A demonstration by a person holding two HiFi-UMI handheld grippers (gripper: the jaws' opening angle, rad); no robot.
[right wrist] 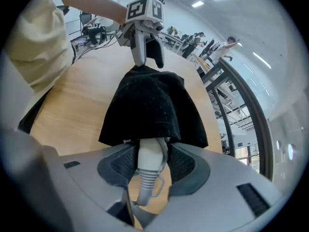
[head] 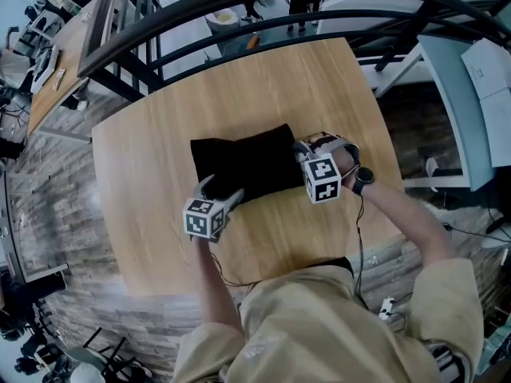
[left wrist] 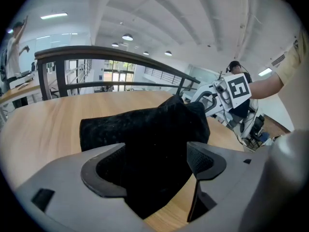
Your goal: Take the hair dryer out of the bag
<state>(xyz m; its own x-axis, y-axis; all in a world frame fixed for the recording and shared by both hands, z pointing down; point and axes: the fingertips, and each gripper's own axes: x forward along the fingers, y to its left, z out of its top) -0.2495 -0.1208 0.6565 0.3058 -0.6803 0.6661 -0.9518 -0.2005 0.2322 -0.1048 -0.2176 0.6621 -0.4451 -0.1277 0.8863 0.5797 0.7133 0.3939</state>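
Open office mezzanine, dark railing (head: 263, 6) curving round the far side, round wooden table (head: 160, 238) under me. Black bag (head: 243, 166) lies flat at table centre. The hair dryer (right wrist: 150, 151) is mostly inside it, only the white handle end and ribbed cord boot (right wrist: 145, 187) poke out of the bag mouth at the bag's 3 o'clock end. Step in hand, as I judge it: extraction just starting, dryer gripped but not yet drawn out. My right gripper (right wrist: 153, 166) has its jaws closed on that white handle, pads pressing both sides, so they stand partly apart at handle width. My left gripper (left wrist: 154, 166) sits at the bag's 7 o'clock corner with jaws wide apart. The bag's closed end lies between them and the pads are not pressing on the cloth, so nothing is held there. Next move probably calls for the left jaws to clamp the fabric to pin the bag down, then the right pulls the handle out toward 3 o'clock. Risk: with no left grip the soft bag will likely drag along with the dryer.
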